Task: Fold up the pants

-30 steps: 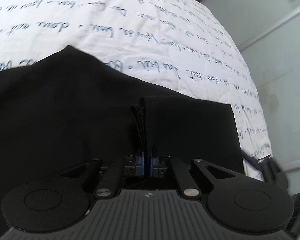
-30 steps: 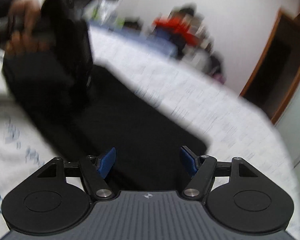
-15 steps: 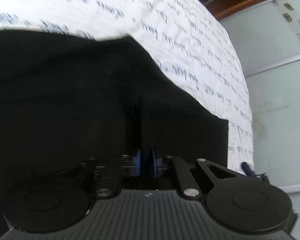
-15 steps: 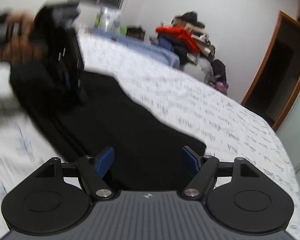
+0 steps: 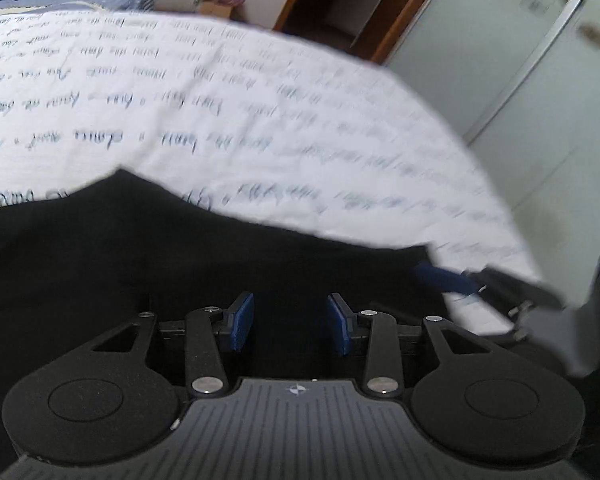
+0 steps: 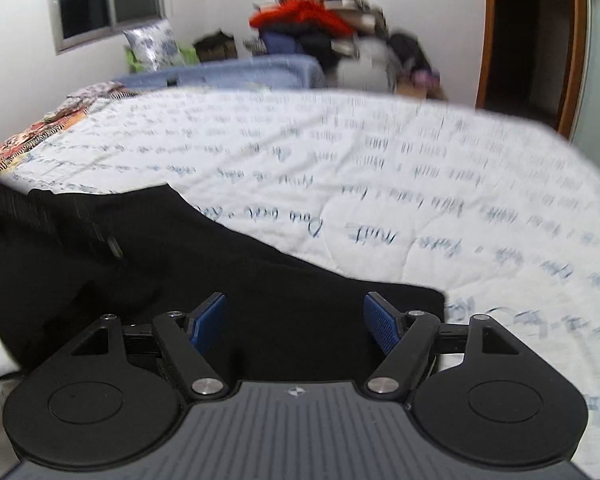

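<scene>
Black pants (image 5: 148, 248) lie flat on a white bedspread with blue script (image 5: 260, 120). My left gripper (image 5: 290, 324) is open and empty just above the pants' near edge. My right gripper (image 6: 296, 322) is open and empty over the pants (image 6: 240, 276), near their right corner. The right gripper's blue fingertip (image 5: 444, 276) shows at the pants' corner in the left wrist view. The left gripper's black body (image 6: 40, 212) shows at the left of the right wrist view.
A blue blanket (image 6: 236, 72) and a pile of clothes and boxes (image 6: 320, 28) stand beyond the bed. A wooden doorway (image 6: 528, 36) is at the back right. Frosted wardrobe doors (image 5: 520, 60) line the bed's right side. A patterned cloth (image 6: 32, 132) lies at the left.
My left gripper has let go of the pants fold and opened. The fold now lies flat. Both views have tilted up toward the room.
</scene>
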Demonstrator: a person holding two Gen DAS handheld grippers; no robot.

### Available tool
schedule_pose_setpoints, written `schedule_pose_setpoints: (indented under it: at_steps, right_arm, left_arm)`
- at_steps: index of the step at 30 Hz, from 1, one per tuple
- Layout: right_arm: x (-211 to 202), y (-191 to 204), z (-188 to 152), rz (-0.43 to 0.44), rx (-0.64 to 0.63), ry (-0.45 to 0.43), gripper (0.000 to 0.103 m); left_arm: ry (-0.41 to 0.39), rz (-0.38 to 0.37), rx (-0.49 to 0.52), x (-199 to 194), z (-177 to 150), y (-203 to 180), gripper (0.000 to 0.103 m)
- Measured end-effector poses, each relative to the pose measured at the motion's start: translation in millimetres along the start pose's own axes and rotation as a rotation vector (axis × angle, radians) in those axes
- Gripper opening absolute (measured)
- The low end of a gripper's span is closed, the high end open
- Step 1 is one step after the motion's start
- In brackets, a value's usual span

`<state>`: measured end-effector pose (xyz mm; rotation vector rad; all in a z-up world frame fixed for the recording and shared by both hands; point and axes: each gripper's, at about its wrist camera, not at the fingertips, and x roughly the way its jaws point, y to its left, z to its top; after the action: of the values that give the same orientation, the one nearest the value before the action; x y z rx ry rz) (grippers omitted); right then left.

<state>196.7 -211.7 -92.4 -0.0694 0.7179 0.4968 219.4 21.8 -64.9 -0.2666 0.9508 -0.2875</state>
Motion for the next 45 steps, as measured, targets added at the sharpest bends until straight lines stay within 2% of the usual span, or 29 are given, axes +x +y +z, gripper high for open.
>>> schedule_pose_setpoints:
  at_steps: [1,3,4,7,9,11,14,16,18,21,24,26,28,30,33,37,42,45]
  right_arm:
    - [10.2,-2.0,-1.6,0.002,0.012,0.032,0.075]
    - [22.5,-6.9,-7.6,0.014,0.023,0.081,0.077]
    - [21.7,-6.8,-11.3,0.024,-0.004,0.064,0.082]
    - [19.3,-0.6,-18.7,0.013,-0.073,0.054,0.084]
    - [17.3,0.3,-18.6,0.008,-0.074,0.053,0.084]
    - [7.0,2.1,-15.4,-0.027,-0.050,0.035,0.084]
    - [-34.1,12.9,-24.7,-0.005,-0.078,-0.047,0.084]
    - [-54.0,25.4,-35.5,0.031,-0.120,-0.059,0.085]
    - [-61.1,34.7,-47.3,0.053,-0.145,-0.042,0.085]
    - [-40.4,40.2,-65.4,0.071,-0.147,0.069,0.085]
    - [-36.6,38.3,-69.3,0.081,-0.128,0.049,0.091]
    - [-35.9,40.2,-60.8,0.075,-0.135,0.085,0.092]
    - [-43.7,46.7,-48.6,0.048,-0.158,0.080,0.092]
    - [-61.0,56.7,-34.7,0.061,-0.192,-0.011,0.092]
    - [-69.3,70.6,-5.8,0.165,-0.190,-0.111,0.093]
    - [-18.9,80.9,40.1,0.299,-0.076,-0.068,0.096]
    - [68.0,80.9,89.5,0.495,0.252,0.064,0.096]
    - [102.7,81.7,104.3,0.543,0.371,0.089,0.096]
  left_arm:
    - [0.026,0.013,-0.012,12.7,-0.8,0.5,0.040]
    - [-0.004,-0.012,-0.023,11.9,-10.1,10.1,0.041]
    - [-0.009,-0.020,-0.038,10.5,-14.3,12.9,0.041]
    - [-0.036,-0.070,-0.061,9.5,-17.3,23.8,0.040]
    - [-0.042,-0.097,-0.117,6.4,-19.7,28.9,0.039]
    - [-0.064,-0.076,-0.170,-14.0,-24.4,34.5,0.041]
    - [-0.146,-0.032,-0.105,-50.1,-42.3,36.0,0.050]
    - [-0.169,-0.023,-0.077,-64.9,-57.6,34.5,0.056]
    - [-0.157,-0.014,-0.053,-68.8,-69.6,32.2,0.056]
    - [-0.106,-0.016,-0.064,-52.0,-85.3,33.2,0.057]
    - [-0.178,0.022,0.026,-46.3,-99.6,24.6,0.058]
    - [-0.186,0.047,0.044,-49.2,-101.7,19.9,0.057]
    - [-0.190,0.047,-0.004,-63.0,-102.4,23.7,0.056]
    - [-0.250,0.063,-0.030,-85.8,-109.8,30.6,0.056]
    - [-0.348,0.141,-0.028,-113.7,-125.5,45.1,0.069]
    - [-0.341,0.225,-0.120,-124.2,-136.6,77.7,0.070]
    - [-0.396,0.284,-0.156,-138.7,-140.5,106.0,0.071]
    - [-0.390,0.310,-0.182,-138.3,-137.2,122.6,0.071]
